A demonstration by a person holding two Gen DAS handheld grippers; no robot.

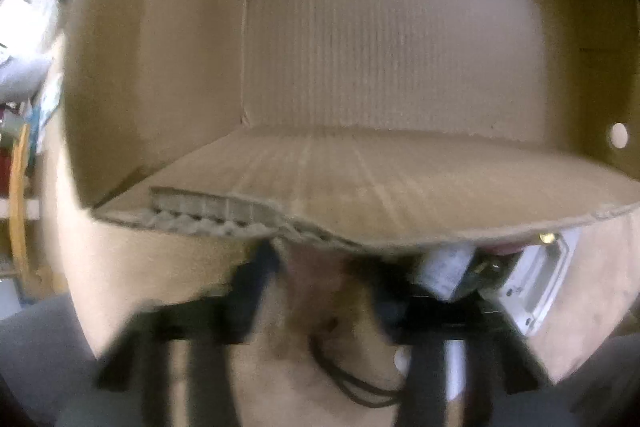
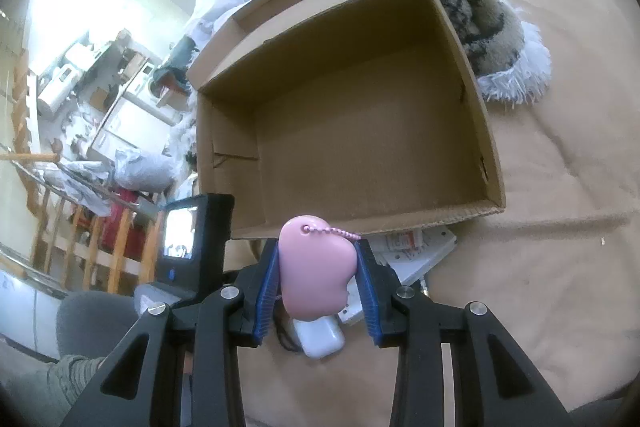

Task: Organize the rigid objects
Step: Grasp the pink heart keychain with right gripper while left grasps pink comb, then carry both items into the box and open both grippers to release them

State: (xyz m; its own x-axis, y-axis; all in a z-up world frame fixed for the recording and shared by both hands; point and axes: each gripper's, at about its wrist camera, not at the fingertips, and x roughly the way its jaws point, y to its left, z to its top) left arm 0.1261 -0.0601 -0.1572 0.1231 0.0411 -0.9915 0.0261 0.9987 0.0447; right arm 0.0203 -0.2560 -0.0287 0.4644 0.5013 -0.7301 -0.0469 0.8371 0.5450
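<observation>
Right gripper (image 2: 316, 269) angled down, clamping pink case (image 2: 314, 267) before box (image 2: 486, 205), left gripper (image 1: 324, 291) blurred, grip unclear

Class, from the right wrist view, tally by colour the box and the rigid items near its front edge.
Brown: 1, cardboard box
Pink: 1, pink charm
White: 2, small case and flat panel
Total: 4
</observation>
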